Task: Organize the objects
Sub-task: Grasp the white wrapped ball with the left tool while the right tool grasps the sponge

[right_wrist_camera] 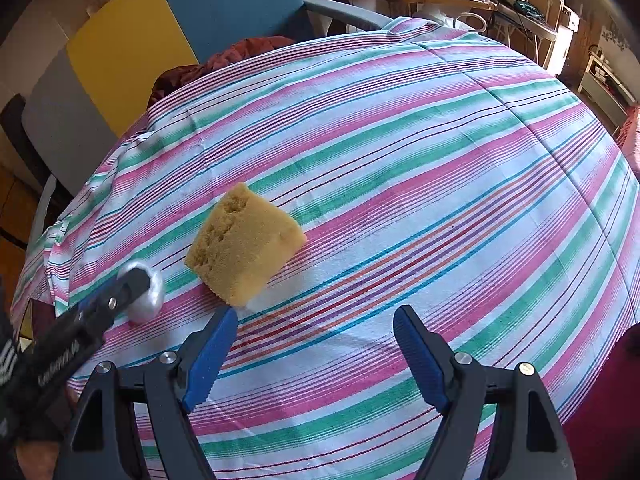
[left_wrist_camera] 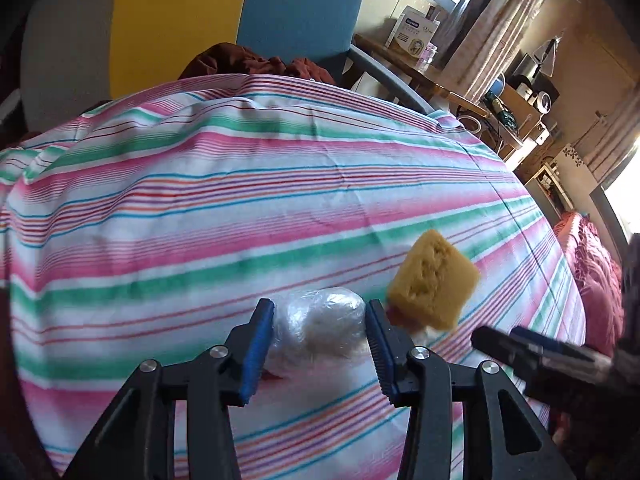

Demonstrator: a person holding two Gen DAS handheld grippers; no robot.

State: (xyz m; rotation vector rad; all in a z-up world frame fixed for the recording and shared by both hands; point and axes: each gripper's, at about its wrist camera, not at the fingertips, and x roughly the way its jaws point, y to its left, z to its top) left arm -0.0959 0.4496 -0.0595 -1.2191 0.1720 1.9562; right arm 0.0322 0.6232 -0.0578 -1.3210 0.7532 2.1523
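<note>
A white bundle wrapped in clear plastic [left_wrist_camera: 320, 332] lies on the striped cloth [left_wrist_camera: 280, 200]. My left gripper [left_wrist_camera: 320, 308] is shut on it, one blue pad against each side. In the right wrist view the bundle [right_wrist_camera: 152, 296] shows at the far left, partly hidden by the left gripper's fingers [right_wrist_camera: 128, 284]. A yellow sponge block [left_wrist_camera: 432, 280] sits tilted just right of the bundle, its lower corner resting on something small and white. My right gripper [right_wrist_camera: 316, 316] stands open and holds nothing, with the sponge [right_wrist_camera: 244, 244] just beyond its left fingertip. It is blurred at the right edge of the left wrist view [left_wrist_camera: 532, 348].
The cloth covers a rounded table. Behind it stand a blue and yellow chair back [right_wrist_camera: 224, 4] and a dark red garment [left_wrist_camera: 256, 60]. A wooden table with boxes [left_wrist_camera: 412, 32] and shelves of clutter [left_wrist_camera: 528, 96] are at the back right.
</note>
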